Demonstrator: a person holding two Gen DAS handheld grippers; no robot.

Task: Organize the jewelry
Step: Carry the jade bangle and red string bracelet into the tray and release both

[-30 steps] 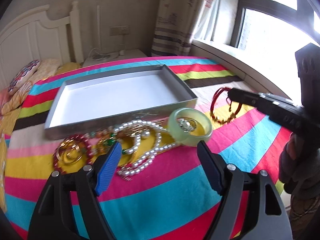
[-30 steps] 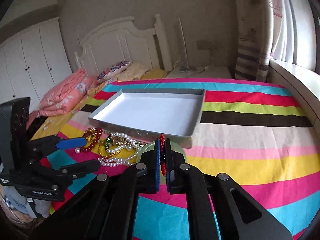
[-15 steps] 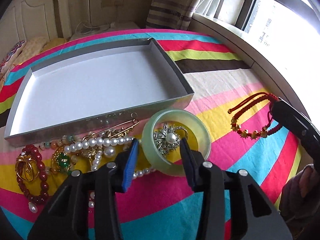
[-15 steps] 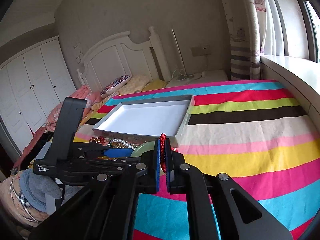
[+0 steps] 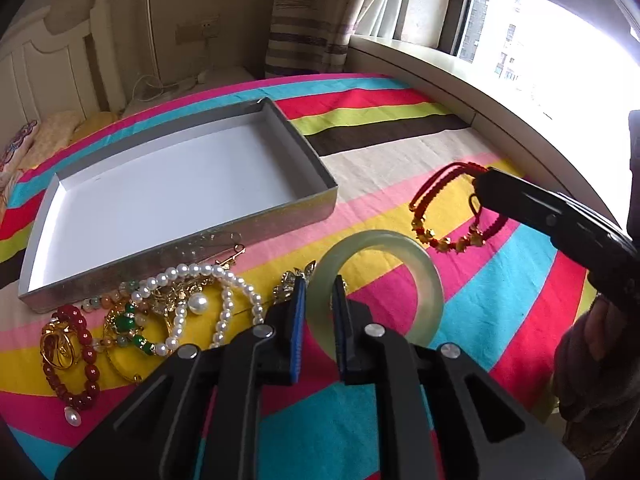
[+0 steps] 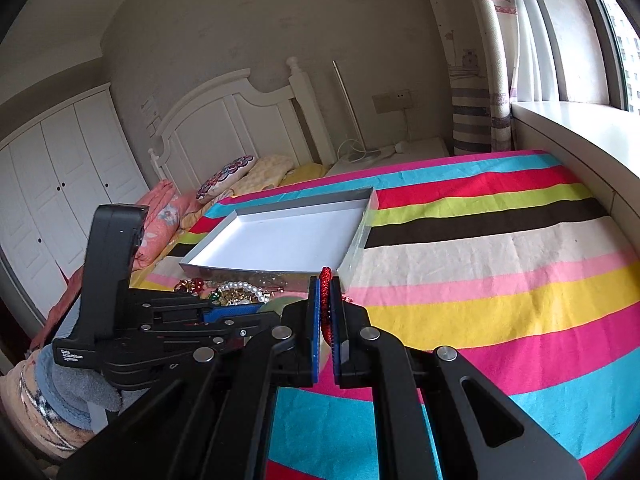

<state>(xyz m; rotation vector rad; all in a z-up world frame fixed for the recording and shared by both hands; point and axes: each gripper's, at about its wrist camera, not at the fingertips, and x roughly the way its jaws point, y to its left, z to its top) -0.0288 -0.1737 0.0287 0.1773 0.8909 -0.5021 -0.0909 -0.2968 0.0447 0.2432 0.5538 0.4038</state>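
My left gripper (image 5: 319, 312) is shut on the pale green jade bangle (image 5: 420, 268) and holds it tilted up above the striped bedspread. My right gripper (image 6: 327, 308) is shut on a red cord bracelet (image 6: 326, 280) with gold charms; it hangs from that gripper in the left wrist view (image 5: 440, 200). A shallow grey tray (image 5: 48, 216) with a white floor lies behind. A pearl necklace (image 5: 224, 280), a red bead bracelet (image 5: 80, 360), a green-stone gold piece (image 5: 128, 324) and a brooch (image 5: 290, 284) lie in front of the tray.
The bed's white headboard (image 6: 240, 120) and pillows (image 6: 228, 172) are at the far end. A windowsill (image 5: 460, 76) and curtain (image 5: 304, 20) run along the right. The tray also shows in the right wrist view (image 6: 352, 248).
My left gripper closed on the jade bangle and lifted it on edge off the brooch. My right gripper kept hold of the red bracelet and stayed raised at the right.
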